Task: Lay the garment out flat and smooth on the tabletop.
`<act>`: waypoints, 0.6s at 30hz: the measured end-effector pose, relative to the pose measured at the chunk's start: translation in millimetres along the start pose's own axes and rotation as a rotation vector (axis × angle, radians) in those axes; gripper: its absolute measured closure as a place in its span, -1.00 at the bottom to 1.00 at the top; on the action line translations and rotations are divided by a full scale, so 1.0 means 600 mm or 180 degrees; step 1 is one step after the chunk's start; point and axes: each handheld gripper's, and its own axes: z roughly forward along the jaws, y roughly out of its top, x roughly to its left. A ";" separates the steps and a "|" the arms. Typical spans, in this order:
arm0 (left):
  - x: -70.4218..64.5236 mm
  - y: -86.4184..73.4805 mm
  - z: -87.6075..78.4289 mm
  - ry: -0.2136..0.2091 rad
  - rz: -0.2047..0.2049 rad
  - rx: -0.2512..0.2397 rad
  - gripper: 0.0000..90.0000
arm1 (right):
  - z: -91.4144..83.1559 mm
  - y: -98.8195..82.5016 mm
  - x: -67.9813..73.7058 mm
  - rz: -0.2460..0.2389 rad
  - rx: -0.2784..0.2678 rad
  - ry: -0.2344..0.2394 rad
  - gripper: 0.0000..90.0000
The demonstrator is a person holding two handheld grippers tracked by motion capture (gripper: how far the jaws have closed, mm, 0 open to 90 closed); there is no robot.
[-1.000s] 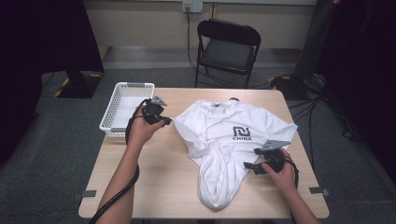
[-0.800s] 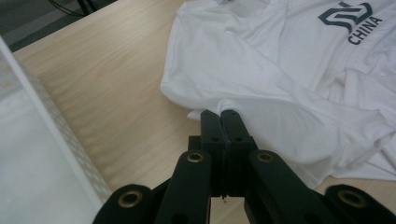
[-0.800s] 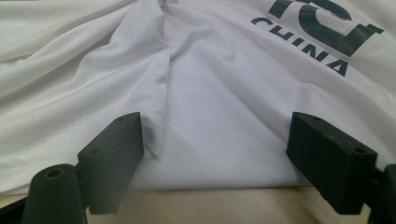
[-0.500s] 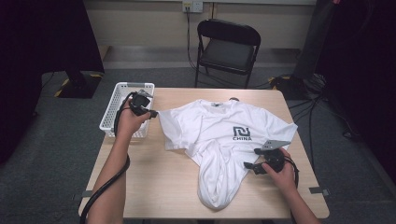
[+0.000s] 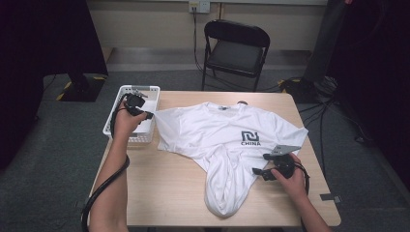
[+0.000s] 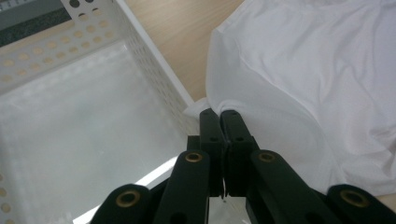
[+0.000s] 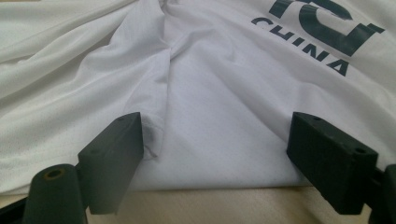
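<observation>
Sleeve (image 6: 219,100) tugged basketward (image 5: 126,137), seemingly pinched between fingers (image 6: 211,135).

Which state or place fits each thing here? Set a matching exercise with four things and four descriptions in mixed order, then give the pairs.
Things:
1. left gripper
2. right gripper
3. white basket
4. folding chair

Descriptions:
A. on the floor beyond the table's far edge
B. open, at the edge of the T-shirt
C. at the table's left edge
D. shut on the T-shirt sleeve

Pairs: 1-D, 2-B, 3-C, 4-A
</observation>
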 end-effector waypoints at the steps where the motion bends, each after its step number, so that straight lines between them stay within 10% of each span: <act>1: 0.000 -0.003 0.002 -0.0018 -0.0011 0.0017 0.96 | 0.000 0.000 0.000 0.0000 0.0000 0.0000 -0.60; 18: -0.055 -0.037 -0.027 0.0016 -0.0147 -0.0417 -0.25 | 0.000 0.000 0.001 -0.0015 0.0001 -0.0011 -0.61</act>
